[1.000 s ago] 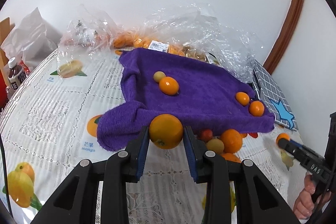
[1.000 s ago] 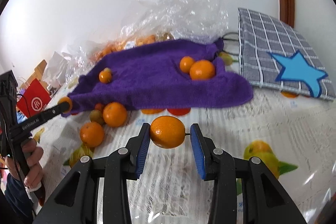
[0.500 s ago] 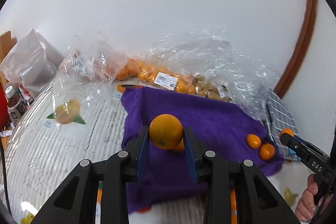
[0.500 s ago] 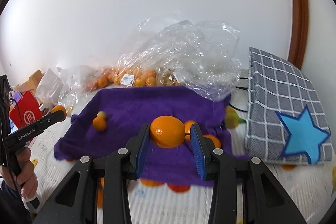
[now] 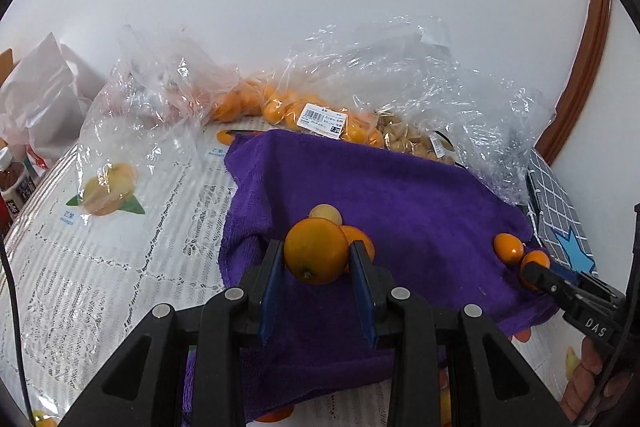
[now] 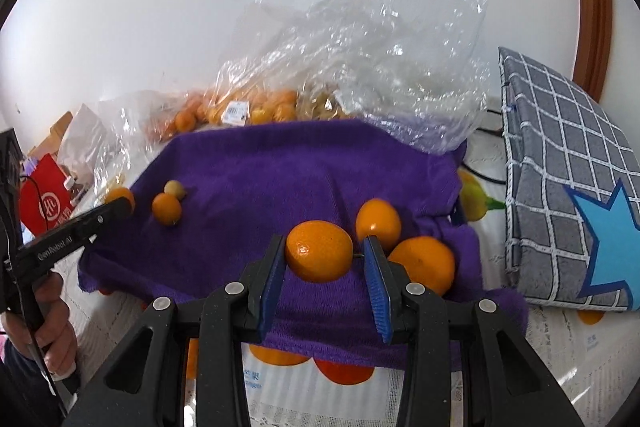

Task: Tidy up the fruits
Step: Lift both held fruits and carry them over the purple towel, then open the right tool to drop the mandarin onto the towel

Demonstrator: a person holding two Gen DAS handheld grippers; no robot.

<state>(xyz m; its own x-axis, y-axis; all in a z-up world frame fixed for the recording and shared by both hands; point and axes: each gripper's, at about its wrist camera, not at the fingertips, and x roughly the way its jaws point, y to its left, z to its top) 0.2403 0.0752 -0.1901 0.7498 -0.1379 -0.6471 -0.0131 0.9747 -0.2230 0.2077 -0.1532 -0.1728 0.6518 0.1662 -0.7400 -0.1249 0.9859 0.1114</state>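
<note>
My left gripper (image 5: 316,257) is shut on an orange (image 5: 315,251) held over the near left part of the purple towel (image 5: 400,195). Just behind that orange lie a small orange (image 5: 362,237) and a pale yellow fruit (image 5: 326,214). My right gripper (image 6: 324,255) is shut on another orange (image 6: 319,251) above the towel (image 6: 280,167), close to two oranges (image 6: 378,221) (image 6: 424,265) lying on its right side. In the right wrist view the left gripper (image 6: 120,201) shows at the left with its orange (image 6: 114,194).
Clear plastic bags (image 5: 400,87) with several oranges (image 5: 280,107) lie behind the towel by the wall. A grey checked pouch with a blue star (image 6: 572,195) sits to the right. More fruit (image 6: 348,373) lies under the towel's front edge. A bottle (image 5: 14,183) stands far left.
Both grippers have carried their oranges forward from the tablecloth in front of the towel to over the towel. The fruit piles on the towel now lie right by the held oranges.
</note>
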